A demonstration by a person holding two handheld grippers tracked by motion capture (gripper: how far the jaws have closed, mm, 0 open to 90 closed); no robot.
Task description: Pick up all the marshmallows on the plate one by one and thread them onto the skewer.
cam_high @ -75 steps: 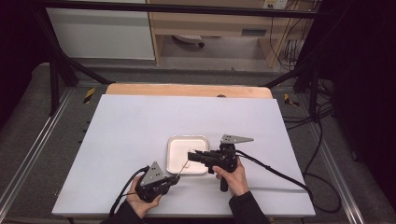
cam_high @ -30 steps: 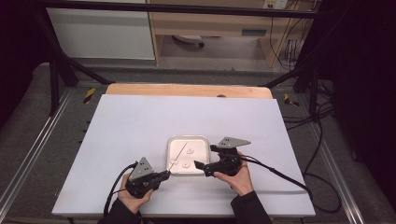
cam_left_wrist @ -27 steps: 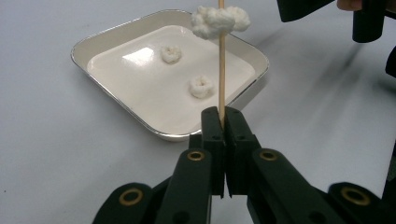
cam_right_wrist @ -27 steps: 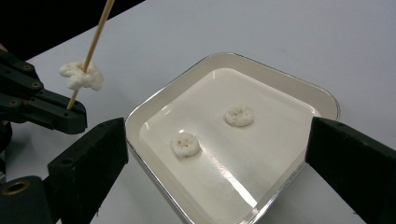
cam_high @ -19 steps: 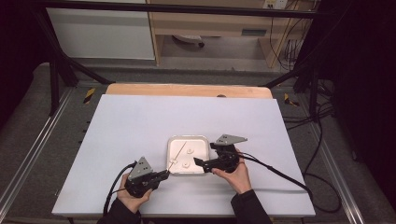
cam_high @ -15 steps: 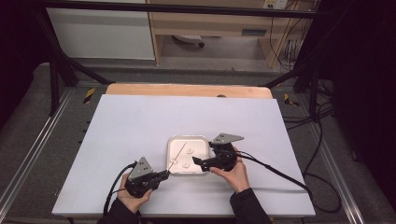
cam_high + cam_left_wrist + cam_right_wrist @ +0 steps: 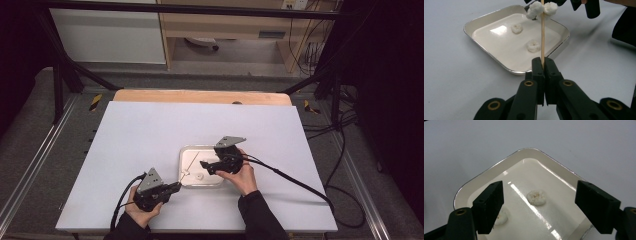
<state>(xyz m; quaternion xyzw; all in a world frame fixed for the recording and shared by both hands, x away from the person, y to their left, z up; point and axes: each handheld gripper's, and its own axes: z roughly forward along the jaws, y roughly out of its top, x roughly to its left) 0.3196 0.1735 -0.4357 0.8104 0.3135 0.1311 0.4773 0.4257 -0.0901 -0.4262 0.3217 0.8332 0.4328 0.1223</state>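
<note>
The right gripper (image 7: pixel 539 202), whose jaws have just been closing, holds them wide apart over a white tray (image 7: pixel 499 168) on a pale table (image 7: pixel 474 142), framing one small white puff (image 7: pixel 537 197) with nothing clamped, while a second puff (image 7: pixel 501 218) lies partly hidden behind the left jaw.

A lab: a white tabletop (image 7: pixel 150 140) ringed by a black frame (image 7: pixel 65 70), loose cables (image 7: pixel 345 135) at right, and plain cabinets (image 7: pixel 110 35) along the top.
</note>
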